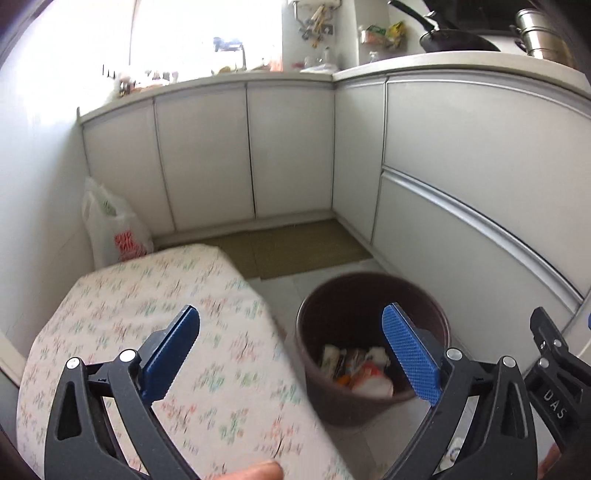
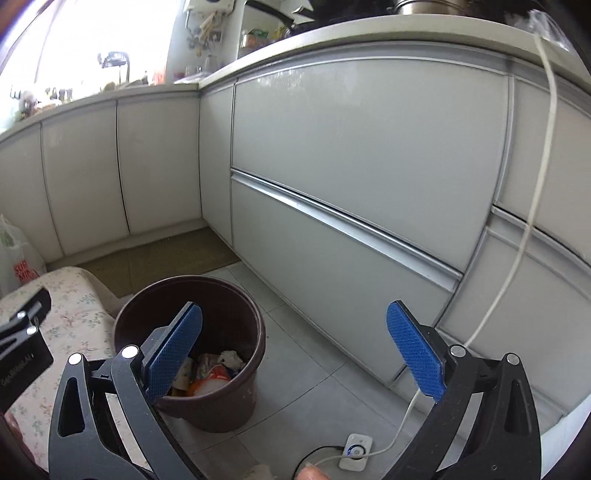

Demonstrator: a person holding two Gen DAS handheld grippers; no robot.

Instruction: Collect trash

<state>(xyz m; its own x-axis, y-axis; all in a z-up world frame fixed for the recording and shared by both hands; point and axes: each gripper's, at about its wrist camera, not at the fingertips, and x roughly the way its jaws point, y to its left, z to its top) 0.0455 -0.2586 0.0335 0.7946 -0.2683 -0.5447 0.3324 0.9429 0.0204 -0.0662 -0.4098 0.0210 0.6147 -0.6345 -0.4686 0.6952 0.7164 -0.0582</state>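
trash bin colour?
Dark brown trash bin; right wrist view shows it best.

Beside the matt brown plastic bin (image 1: 373,332), a floral cloth (image 1: 155,317) is lying soft and dull. Behind the bin, smooth cabinet fronts (image 2: 362,147) are showing a faint gloss, and the gripper pads (image 2: 413,354) are looking like rough-textured blue plastic.

Daylight poured in from the window (image 1: 207,33) at the upper left of both views, blown out to plain white so that the things on the sill stood as dim silhouettes, while the cabinet doors (image 2: 365,147) carried only a soft, even sheen. The floral cloth (image 1: 166,332) in the left wrist view was smeared with motion blur, though the blue gripper pads (image 1: 412,354) stayed crisp. Fisheye distortion bowed the cabinet lines, and the corners fell off into black vignette.
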